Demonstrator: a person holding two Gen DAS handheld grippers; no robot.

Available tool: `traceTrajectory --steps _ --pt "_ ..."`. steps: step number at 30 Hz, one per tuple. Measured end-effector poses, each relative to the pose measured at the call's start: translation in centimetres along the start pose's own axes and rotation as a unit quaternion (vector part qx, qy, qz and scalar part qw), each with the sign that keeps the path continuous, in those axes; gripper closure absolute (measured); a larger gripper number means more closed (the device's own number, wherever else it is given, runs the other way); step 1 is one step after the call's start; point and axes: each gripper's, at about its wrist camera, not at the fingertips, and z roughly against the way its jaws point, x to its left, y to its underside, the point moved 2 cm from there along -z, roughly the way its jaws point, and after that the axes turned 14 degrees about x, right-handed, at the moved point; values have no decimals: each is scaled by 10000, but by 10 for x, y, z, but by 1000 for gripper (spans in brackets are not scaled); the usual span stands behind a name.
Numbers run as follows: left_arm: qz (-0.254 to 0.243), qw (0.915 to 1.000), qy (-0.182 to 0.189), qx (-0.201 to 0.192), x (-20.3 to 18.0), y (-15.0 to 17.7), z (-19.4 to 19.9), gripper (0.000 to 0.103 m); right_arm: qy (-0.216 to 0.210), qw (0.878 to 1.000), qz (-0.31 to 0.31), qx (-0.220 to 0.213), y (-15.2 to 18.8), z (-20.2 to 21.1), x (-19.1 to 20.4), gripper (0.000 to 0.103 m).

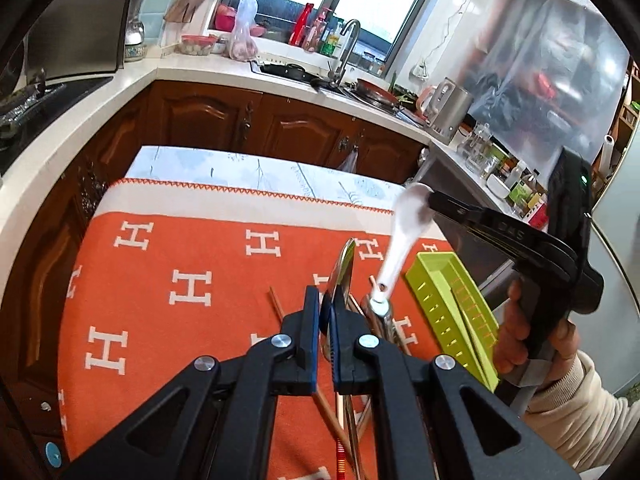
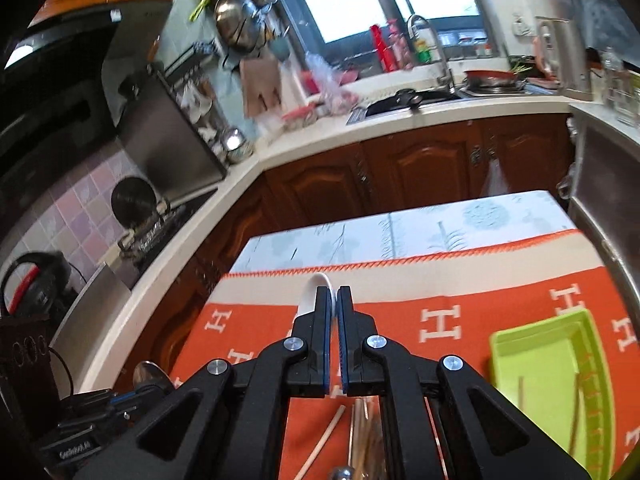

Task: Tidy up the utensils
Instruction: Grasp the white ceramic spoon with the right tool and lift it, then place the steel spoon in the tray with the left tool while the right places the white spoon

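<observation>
My left gripper (image 1: 328, 300) is shut on a metal spoon (image 1: 345, 266), held edge-on above the orange cloth (image 1: 180, 240). My right gripper (image 1: 432, 200), held in a person's hand (image 1: 516, 340), is shut on a white ceramic spoon (image 1: 400, 240) that hangs blurred above the table. In the right wrist view the right gripper (image 2: 334, 298) pinches that white spoon (image 2: 316, 282), whose bowl shows past the left finger. A green tray (image 1: 452, 304) lies at the right with chopsticks (image 2: 520, 396) in it. The metal spoon (image 2: 146, 370) shows at lower left.
Loose chopsticks (image 1: 276, 302) and metal utensils (image 1: 378, 314) lie on the cloth under the grippers. Wooden cabinets (image 1: 304, 124), a counter with a sink (image 1: 296, 74) and a kettle (image 1: 448, 106) run behind the table. A steel unit (image 2: 600, 184) stands at the right.
</observation>
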Motion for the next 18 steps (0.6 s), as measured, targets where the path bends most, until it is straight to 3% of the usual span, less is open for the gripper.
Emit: traceTrajectory --steps 10,18 --pt "-264 9992 288 129 -69 -6 6 101 -129 9996 -208 -168 51 122 -44 100" --pt "-635 9928 695 741 -153 -8 -51 101 553 9984 -71 28 109 193 -123 100"
